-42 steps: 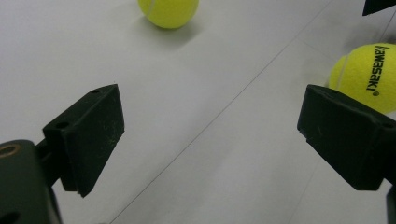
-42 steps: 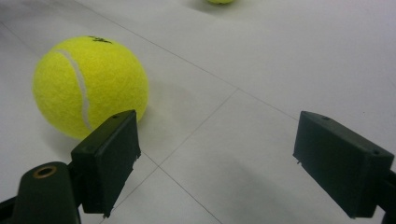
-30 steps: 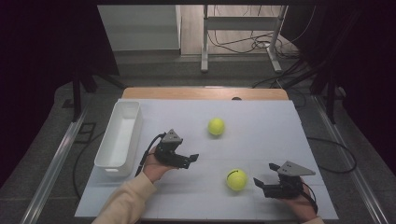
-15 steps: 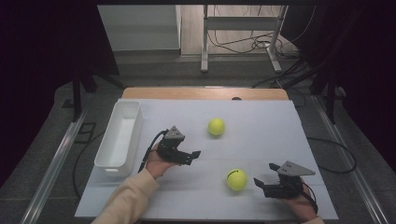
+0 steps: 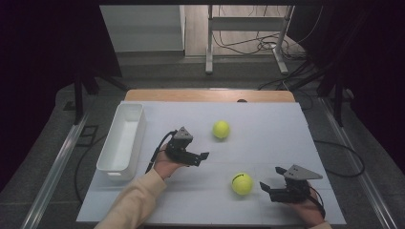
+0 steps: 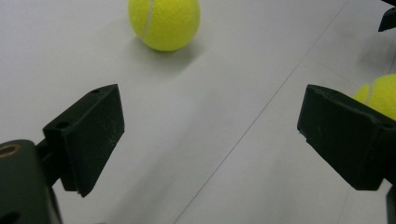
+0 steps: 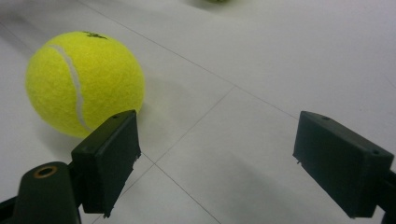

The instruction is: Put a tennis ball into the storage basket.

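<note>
Two yellow tennis balls lie on the white table. The far ball (image 5: 221, 129) (image 6: 163, 21) rests ahead and to the left of my left gripper (image 5: 201, 159) (image 6: 212, 126), whose jaws stand wide open over bare table. The near ball (image 5: 242, 183) (image 7: 84, 81) sits just outside the left jaw of my right gripper (image 5: 265, 189) (image 7: 215, 140), which is also open and holds nothing. In the left gripper view the near ball (image 6: 378, 93) peeks out behind the right jaw. Neither ball lies between any jaws.
A long white tray (image 5: 122, 140) stands along the table's left side, close behind the left hand. The table's wooden far edge (image 5: 210, 95) lies beyond the balls. The other gripper (image 6: 387, 18) appears at the top right of the left gripper view.
My left gripper has crept forward and to the right, toward the far ball. The right gripper and both balls have stayed put.
</note>
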